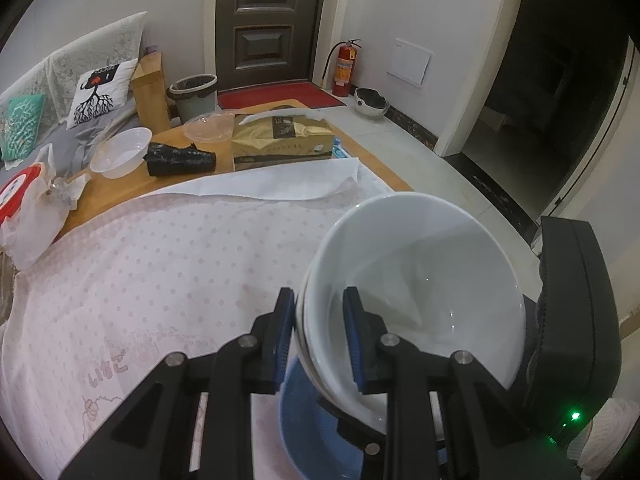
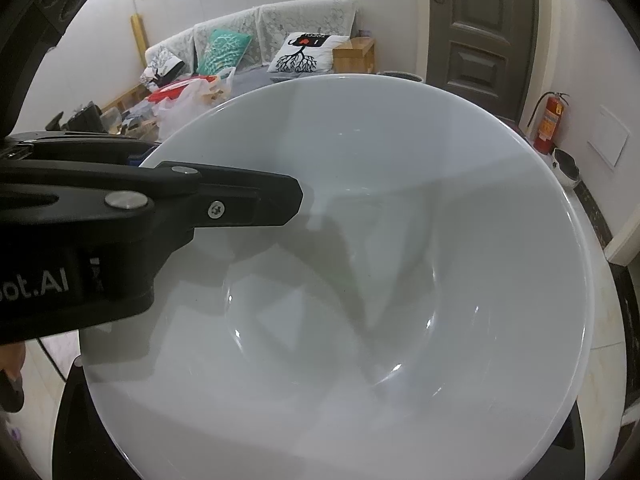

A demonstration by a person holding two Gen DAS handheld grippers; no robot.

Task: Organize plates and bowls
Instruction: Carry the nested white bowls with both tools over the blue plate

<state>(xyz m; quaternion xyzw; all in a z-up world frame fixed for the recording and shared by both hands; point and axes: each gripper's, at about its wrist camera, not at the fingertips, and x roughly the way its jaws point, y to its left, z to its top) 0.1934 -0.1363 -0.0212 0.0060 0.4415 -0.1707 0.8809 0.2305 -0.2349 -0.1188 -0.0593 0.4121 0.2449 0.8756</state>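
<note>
My left gripper (image 1: pixel 320 336) is shut on the rim of stacked white bowls (image 1: pixel 420 292), one blue-padded finger outside, one inside, holding them tilted above the pink cloth. A blue plate (image 1: pixel 316 432) lies under them at the bottom. The right gripper's black body (image 1: pixel 576 320) stands close behind the bowls on the right. In the right wrist view the white bowl (image 2: pixel 380 280) fills the frame, and the left gripper's finger (image 2: pixel 248 204) reaches over its left rim. My right gripper's own fingers are hidden behind the bowl.
A pink dotted cloth (image 1: pixel 140 272) covers the wooden table (image 1: pixel 120 196). At its far end stand a clear plastic bowl (image 1: pixel 120 152), a black bag roll (image 1: pixel 180 158), a tissue box (image 1: pixel 280 140) and a clear lid (image 1: pixel 208 126). A sofa (image 2: pixel 280 40) is behind.
</note>
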